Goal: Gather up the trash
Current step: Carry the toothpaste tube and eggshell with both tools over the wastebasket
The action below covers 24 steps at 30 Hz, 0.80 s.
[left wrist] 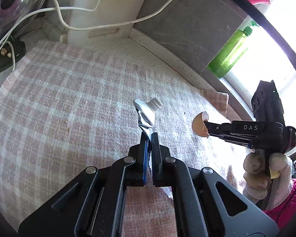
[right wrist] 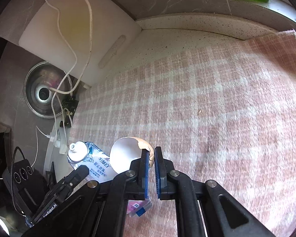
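Above the pink-and-white checked cloth (left wrist: 73, 90) that covers the speckled stone bench (left wrist: 148, 47), both claws hang with trash in them. At the far left a round steel pot lid (right wrist: 42, 90) leans by the wall, with thin white cables (left wrist: 55, 9) trailing across a white plastic cutting board (right wrist: 69, 29). The left claw (left wrist: 149, 136) is clenched on the flattened tail of a squeezed silver toothpaste tube (left wrist: 146, 112), its uncapped white nozzle pointing up and away. To the right, the right claw (right wrist: 152, 154), in a gloved hand (left wrist: 266, 173), pinches the rim of a brown eggshell half (right wrist: 126, 154), clear of the cloth. A green plastic bottle (left wrist: 232, 49) stands on the window ledge beyond.
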Tool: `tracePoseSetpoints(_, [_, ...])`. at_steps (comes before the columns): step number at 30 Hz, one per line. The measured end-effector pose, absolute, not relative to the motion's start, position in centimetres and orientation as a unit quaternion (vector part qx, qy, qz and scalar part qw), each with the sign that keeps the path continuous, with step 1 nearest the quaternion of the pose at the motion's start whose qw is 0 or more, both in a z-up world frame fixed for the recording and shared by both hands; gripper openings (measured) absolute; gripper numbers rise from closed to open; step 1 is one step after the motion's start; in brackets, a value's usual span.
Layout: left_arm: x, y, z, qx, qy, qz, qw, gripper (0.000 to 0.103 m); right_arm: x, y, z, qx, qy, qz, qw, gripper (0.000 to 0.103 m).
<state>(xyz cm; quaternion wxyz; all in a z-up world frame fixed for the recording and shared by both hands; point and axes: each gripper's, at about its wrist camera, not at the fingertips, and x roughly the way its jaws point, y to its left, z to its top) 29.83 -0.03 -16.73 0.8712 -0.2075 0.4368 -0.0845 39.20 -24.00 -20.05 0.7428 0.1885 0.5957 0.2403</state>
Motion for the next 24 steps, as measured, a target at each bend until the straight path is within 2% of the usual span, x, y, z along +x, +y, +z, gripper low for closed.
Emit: tracePoseSetpoints(24, [16.0, -2.1, -13.5, -0.207, 0.436, -0.054, 0.874, 0.000, 26.1, -28.8, -17.1, 0.201, 0.585, 0.262, 0.741, 0.003])
